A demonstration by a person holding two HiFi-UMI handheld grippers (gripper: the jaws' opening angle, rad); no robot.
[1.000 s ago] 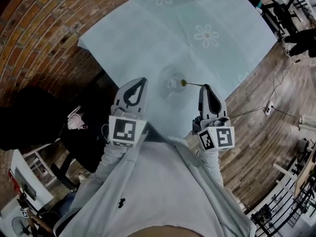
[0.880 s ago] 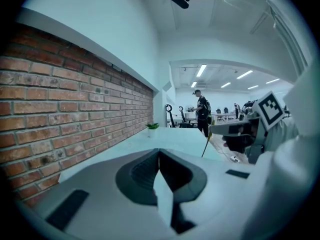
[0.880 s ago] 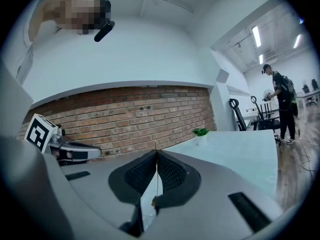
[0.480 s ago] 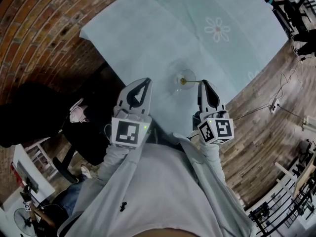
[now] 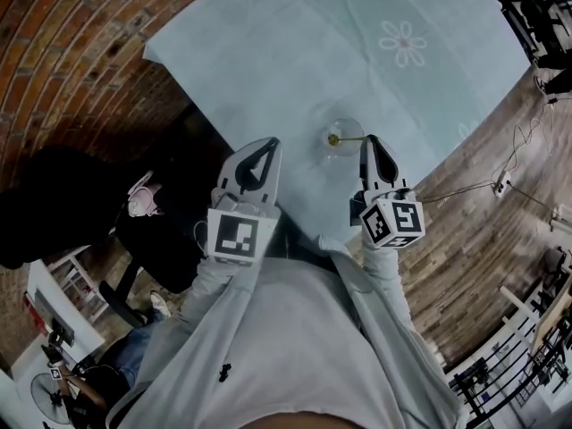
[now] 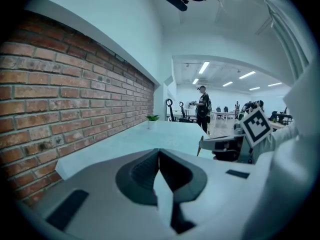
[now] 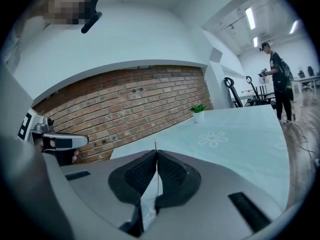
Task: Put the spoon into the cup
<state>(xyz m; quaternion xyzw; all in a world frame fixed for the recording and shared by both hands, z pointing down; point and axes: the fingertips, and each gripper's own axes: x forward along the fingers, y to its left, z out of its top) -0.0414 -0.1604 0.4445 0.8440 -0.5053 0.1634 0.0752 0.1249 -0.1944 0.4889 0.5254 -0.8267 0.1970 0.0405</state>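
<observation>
Right claw pinches spoon handle; bowl end over cup; left claw pressed together.

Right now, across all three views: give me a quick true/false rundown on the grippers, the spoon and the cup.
1. The right gripper is shut on the spoon by its thin handle. True.
2. The left gripper holds the cup. False: its jaws are together on nothing, and it is well clear of the cup.
3. In the head view the spoon's bowl end overlaps the cup. True, though whether it is already down inside cannot be told.
4. The cup lies tipped over on the floor. False: it stands on the table, near the edge closest to the person.
5. A potted plant stands at the table's far end. True.
</observation>
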